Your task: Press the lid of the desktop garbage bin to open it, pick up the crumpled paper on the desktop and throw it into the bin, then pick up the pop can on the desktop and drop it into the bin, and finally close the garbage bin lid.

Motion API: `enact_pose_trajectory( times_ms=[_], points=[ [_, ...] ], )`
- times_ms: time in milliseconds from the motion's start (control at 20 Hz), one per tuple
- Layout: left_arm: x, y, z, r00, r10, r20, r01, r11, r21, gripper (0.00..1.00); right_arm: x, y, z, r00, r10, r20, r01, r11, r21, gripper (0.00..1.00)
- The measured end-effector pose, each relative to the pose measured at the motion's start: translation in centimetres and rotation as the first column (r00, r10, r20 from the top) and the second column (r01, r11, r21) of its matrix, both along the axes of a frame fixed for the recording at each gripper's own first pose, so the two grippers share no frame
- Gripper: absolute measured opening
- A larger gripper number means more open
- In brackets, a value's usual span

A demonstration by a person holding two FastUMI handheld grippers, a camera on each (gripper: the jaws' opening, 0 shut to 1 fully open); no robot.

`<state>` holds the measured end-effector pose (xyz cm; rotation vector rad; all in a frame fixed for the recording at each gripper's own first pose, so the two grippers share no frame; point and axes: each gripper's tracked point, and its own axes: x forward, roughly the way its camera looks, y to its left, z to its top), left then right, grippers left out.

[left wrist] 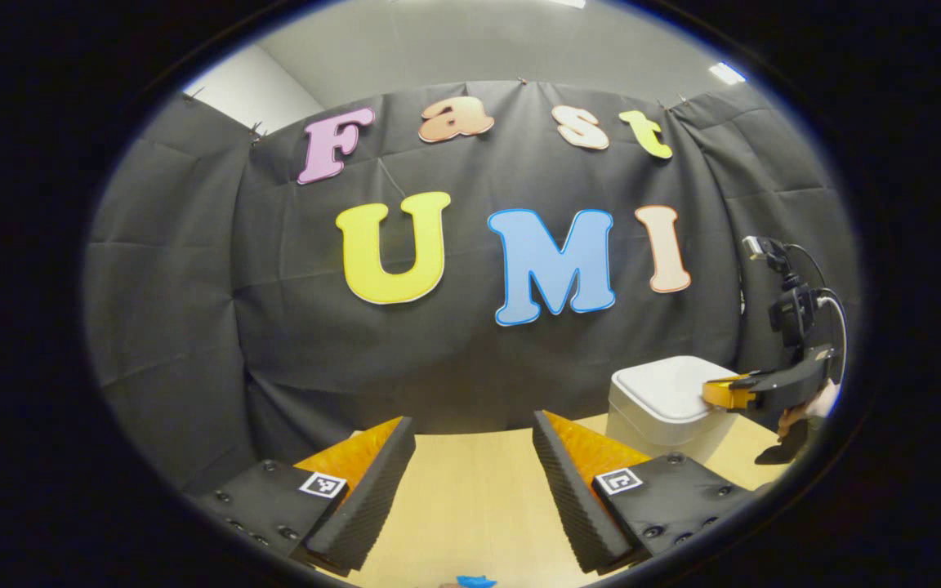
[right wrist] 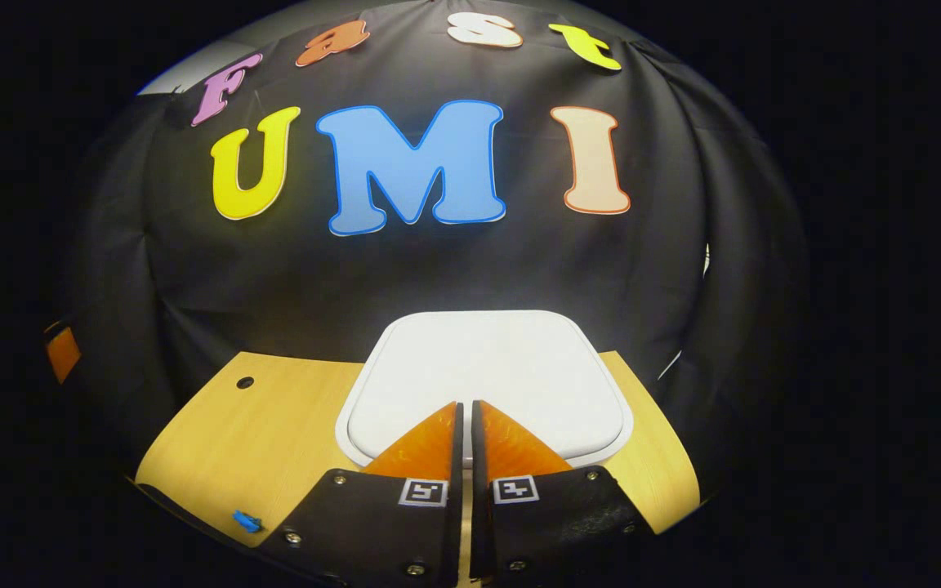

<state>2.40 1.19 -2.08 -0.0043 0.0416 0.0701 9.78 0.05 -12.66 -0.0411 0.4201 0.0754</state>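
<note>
So the bin lid (right wrist: pixel 487 380) is sitting right under and ahead of the right tool (right wrist: pixel 464 408), whose fingers are pinched nearly together, holding nothing, tips over the lid's near edge. The left tool (left wrist: pixel 474 457) is hanging wide open over the counter (left wrist: pixel 470 506), well off to the side.

I see a light wooden tabletop (right wrist: pixel 258 433) with a small round hole (right wrist: pixel 245 382) and a blue bit (right wrist: pixel 247 520) at its near edge.
</note>
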Motion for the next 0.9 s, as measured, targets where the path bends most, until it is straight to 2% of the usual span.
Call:
enact_pose_trajectory(
  times_ms=[550, 900],
  points=[
    [0.2, 0.0, 0.3, 1.000, -0.012, 0.004, 0.012, 1.000, 0.018, 0.95, 0.0, -0.2, 1.2, 0.996, 0.022, 0.086, -0.030, 0.995, 0.093, 0.06],
    [0.2, 0.6, 0.4, 1.000, -0.003, 0.010, 0.002, 1.000, 0.026, 0.95, 0.1, -0.2, 5.6, 0.981, -0.006, 0.195, -0.020, 0.991, 0.129, 0.06]
  ],
)
